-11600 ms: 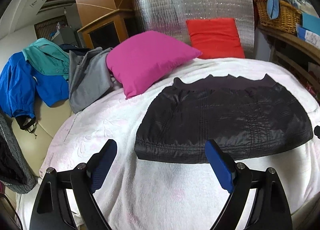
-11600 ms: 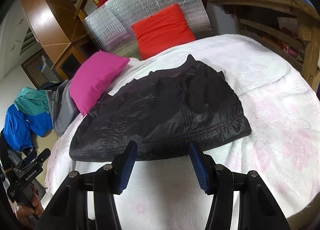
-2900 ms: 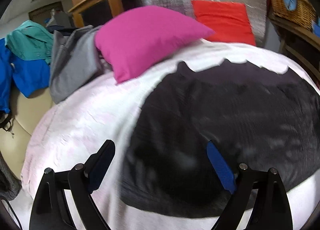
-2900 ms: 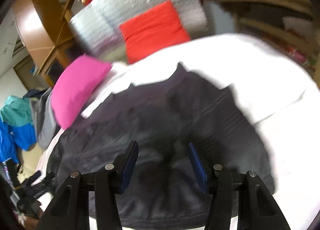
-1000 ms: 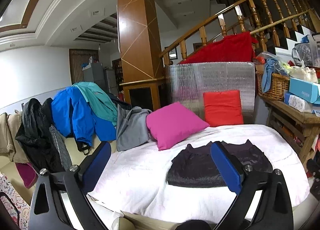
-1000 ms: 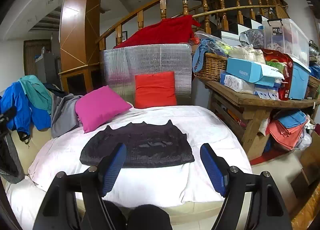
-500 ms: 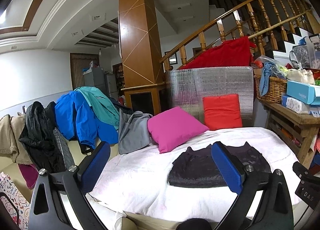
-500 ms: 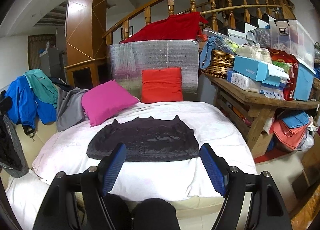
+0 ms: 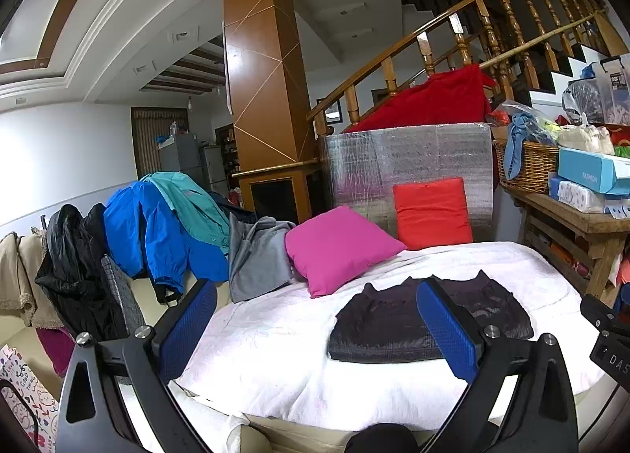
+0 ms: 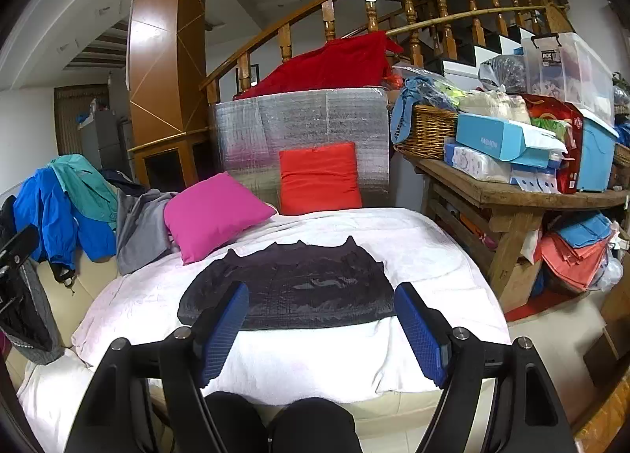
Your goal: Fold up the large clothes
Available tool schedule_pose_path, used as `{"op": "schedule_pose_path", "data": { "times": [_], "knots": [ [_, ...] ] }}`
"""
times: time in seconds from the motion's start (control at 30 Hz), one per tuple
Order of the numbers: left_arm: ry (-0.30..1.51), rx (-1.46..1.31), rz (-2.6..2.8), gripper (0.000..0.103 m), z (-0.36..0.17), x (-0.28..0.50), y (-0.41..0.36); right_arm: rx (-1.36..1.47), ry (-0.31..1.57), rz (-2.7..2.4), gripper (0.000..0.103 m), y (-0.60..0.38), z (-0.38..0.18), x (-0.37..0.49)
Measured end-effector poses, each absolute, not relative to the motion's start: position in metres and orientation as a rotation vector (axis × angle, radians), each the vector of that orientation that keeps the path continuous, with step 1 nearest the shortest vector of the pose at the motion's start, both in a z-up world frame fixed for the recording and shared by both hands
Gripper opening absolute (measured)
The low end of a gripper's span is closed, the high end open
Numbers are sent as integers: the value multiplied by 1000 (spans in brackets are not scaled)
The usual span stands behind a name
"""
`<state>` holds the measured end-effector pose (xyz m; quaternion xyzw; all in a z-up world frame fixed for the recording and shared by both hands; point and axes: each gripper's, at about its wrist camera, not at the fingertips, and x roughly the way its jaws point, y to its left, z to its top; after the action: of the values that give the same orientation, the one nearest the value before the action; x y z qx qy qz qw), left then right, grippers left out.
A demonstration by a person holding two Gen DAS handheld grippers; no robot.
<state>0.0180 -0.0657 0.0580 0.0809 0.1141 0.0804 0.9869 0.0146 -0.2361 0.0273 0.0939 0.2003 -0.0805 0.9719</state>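
A black garment (image 9: pixel 386 329) lies folded flat on the white blanket (image 9: pixel 275 338) of the sofa; it also shows in the right wrist view (image 10: pixel 299 291). My left gripper (image 9: pixel 315 325) is open and empty, held back from the sofa, above its front edge. My right gripper (image 10: pixel 321 321) is open and empty, also held back, with the garment between and beyond its blue pads (image 10: pixel 419 329). Neither gripper touches the garment.
A pink cushion (image 9: pixel 338 248) and a red cushion (image 9: pixel 431 212) sit behind the garment. Blue, teal, grey and black clothes (image 9: pixel 157 232) hang over the sofa back at left. A cluttered wooden table (image 10: pixel 508 193) stands at right. My knees (image 10: pixel 275 429) are below.
Both grippers pulled far back from the garment since 2.9 s ago, when they were low over it. In the last second the view has barely shifted.
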Motion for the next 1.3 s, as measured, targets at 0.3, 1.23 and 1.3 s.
{"op": "schedule_pose_path", "data": {
  "times": [0.3,1.23,1.3],
  "knots": [
    [230,172,158,101,57,17,-66,198,402,-169,79,-236,27,13],
    [242,181,164,101,51,17,-60,200,405,-159,79,-236,25,12],
    [242,180,164,101,51,17,-59,201,405,-158,79,-236,25,12]
  ]
}}
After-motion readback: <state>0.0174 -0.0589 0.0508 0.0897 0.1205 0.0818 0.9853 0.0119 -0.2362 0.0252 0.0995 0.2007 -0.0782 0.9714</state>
